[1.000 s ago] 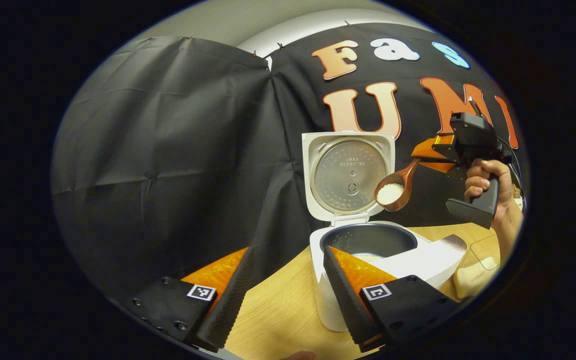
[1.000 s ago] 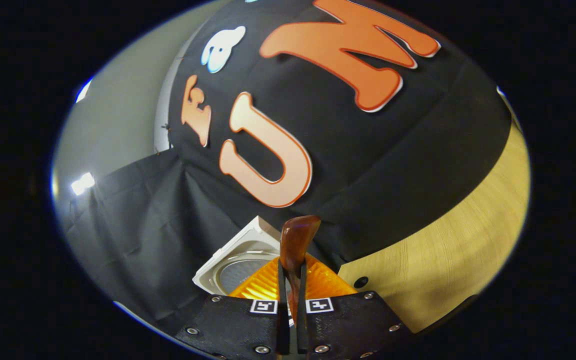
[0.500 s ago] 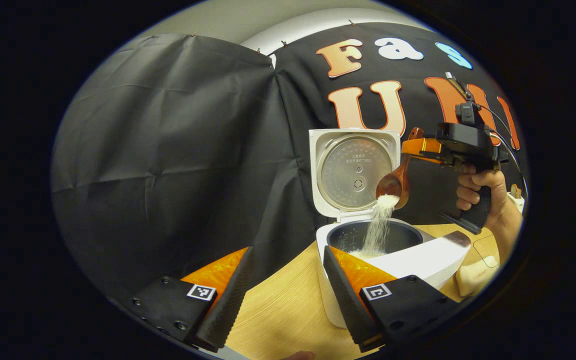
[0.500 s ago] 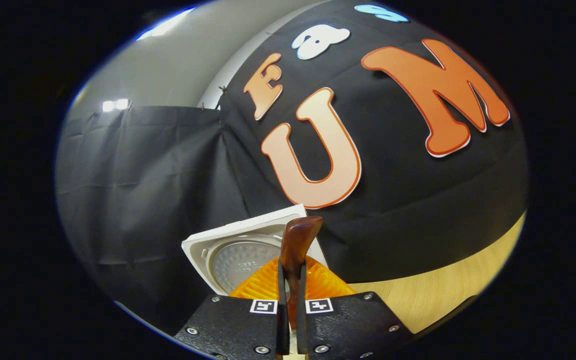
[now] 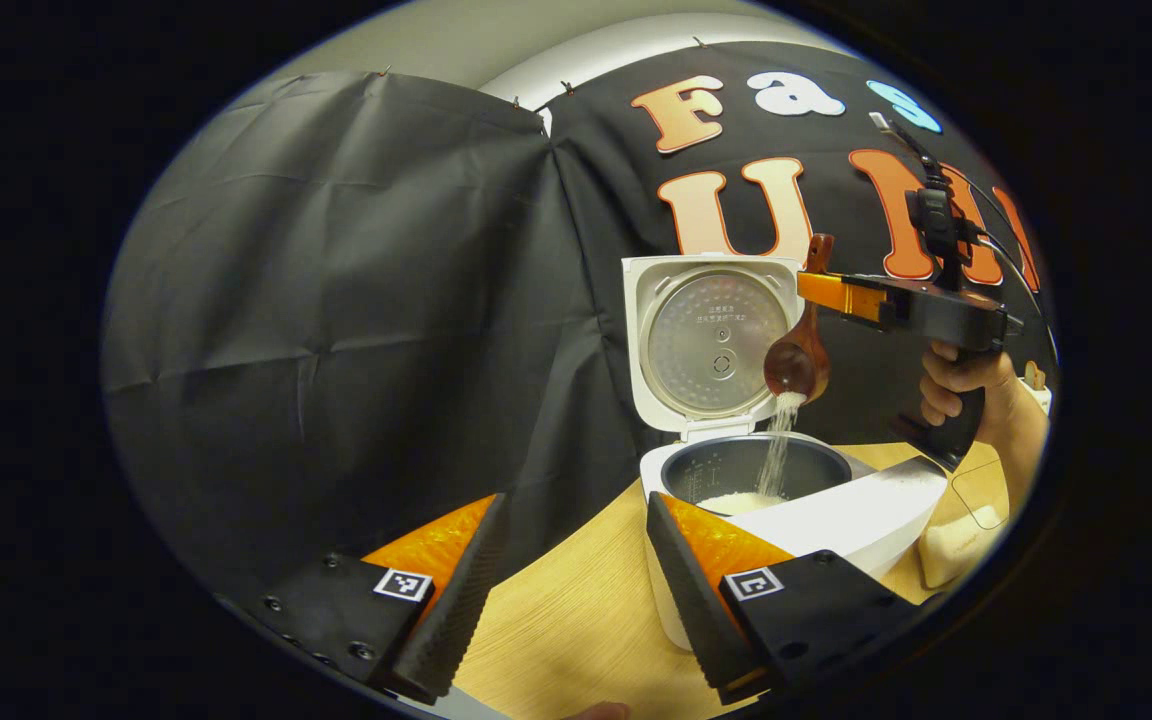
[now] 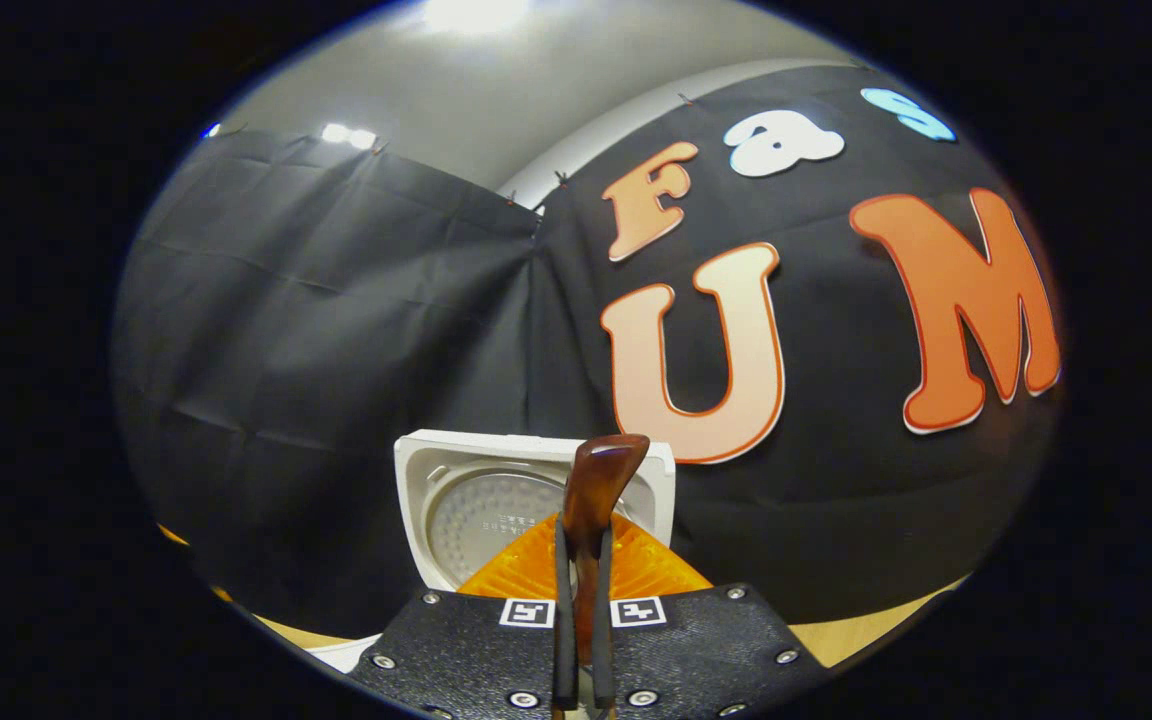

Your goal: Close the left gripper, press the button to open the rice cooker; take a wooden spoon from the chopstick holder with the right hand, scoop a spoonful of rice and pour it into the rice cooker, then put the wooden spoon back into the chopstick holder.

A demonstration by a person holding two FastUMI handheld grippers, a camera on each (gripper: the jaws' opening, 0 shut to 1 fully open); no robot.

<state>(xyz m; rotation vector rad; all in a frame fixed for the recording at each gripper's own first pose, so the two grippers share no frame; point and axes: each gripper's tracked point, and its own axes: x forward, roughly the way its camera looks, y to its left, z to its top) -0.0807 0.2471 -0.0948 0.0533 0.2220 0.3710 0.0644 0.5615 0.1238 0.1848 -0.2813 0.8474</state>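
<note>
We were in the pouring step. The white rice cooker with its square lid raised [image 5: 726, 400] stood right of centre in the left gripper view, on the pale wood-grain bench [image 5: 566, 620], and a thin stream of white rice [image 5: 776, 450] fell from the tipped bowl of the reddish-brown wooden spoon [image 5: 798, 355] into the dark inner pot, where a small white heap already lay.

We judged the scoop nearly empty. The next move would call for holding the tilt until the last grains dropped, then levelling the spoon and carrying it to the chopstick holder, whose place we could not make out.

The right tongs [image 6: 581, 640], low in the centre of the right gripper view, were clenched on the spoon's handle, both fingers pressing it, with the handle end poking up above them. The left tongs [image 5: 571, 580], at the bottom of the left gripper view, stood wide apart, grasping nothing, hovering just beside the cooker's body.
</note>
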